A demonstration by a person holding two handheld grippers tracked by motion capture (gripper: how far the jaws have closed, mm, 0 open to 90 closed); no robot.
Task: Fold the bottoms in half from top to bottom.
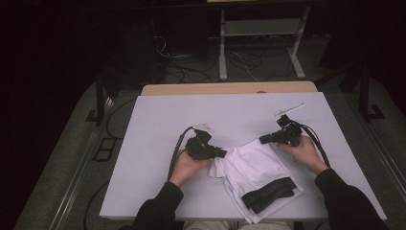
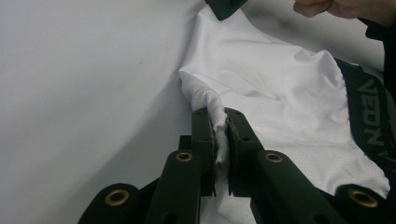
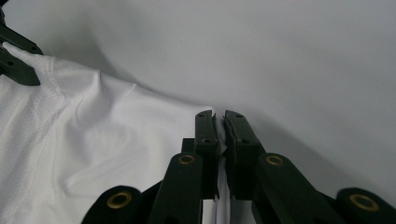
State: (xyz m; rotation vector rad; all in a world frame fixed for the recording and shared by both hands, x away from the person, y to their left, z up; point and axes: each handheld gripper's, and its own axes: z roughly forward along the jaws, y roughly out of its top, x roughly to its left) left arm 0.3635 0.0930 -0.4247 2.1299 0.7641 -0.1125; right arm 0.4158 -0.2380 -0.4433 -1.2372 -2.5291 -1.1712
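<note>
I have a white mesh-fabric garment with a black lettered waistband lying on the white table, at its near edge. My left hand-held gripper pinches the garment's left corner; my right hand-held gripper pinches its far corner.

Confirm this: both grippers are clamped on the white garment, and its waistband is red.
Wrong on the colour. The high view shows the waistband is black. The rest holds: the left gripper and right gripper are both clamped on the white garment.
</note>
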